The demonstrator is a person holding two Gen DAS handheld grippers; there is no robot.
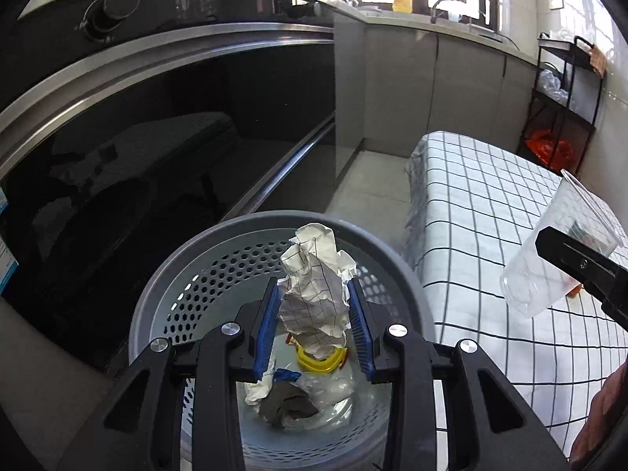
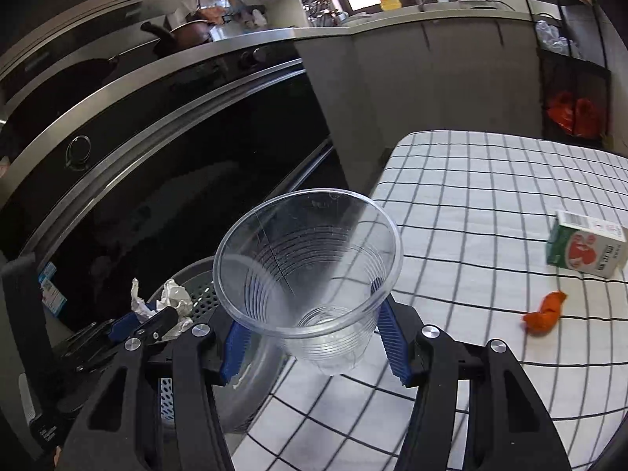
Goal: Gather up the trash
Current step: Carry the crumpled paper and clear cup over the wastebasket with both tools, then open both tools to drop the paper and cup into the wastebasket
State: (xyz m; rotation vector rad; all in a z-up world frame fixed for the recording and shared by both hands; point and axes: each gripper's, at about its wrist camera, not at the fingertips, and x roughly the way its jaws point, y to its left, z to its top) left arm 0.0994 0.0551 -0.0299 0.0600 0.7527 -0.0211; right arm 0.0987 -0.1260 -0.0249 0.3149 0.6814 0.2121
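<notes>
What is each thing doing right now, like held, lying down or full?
Crumpled paper: clamped in left gripper, above bin.
Plastic cup: empty, held by right gripper.
Bin: open, partly filled.
Carton: lying on table.
Orange wrapper: lying on table.

Grey perforated bin, black-checked white tablecloth, orange wrapper, blue gripper pads

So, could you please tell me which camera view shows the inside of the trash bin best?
The left wrist view: it looks straight down into the gray bin, showing trash at its bottom beneath the crumpled paper held in the left gripper. The right wrist view catches only part of the rim behind the clear cup, nothing inside.
</notes>
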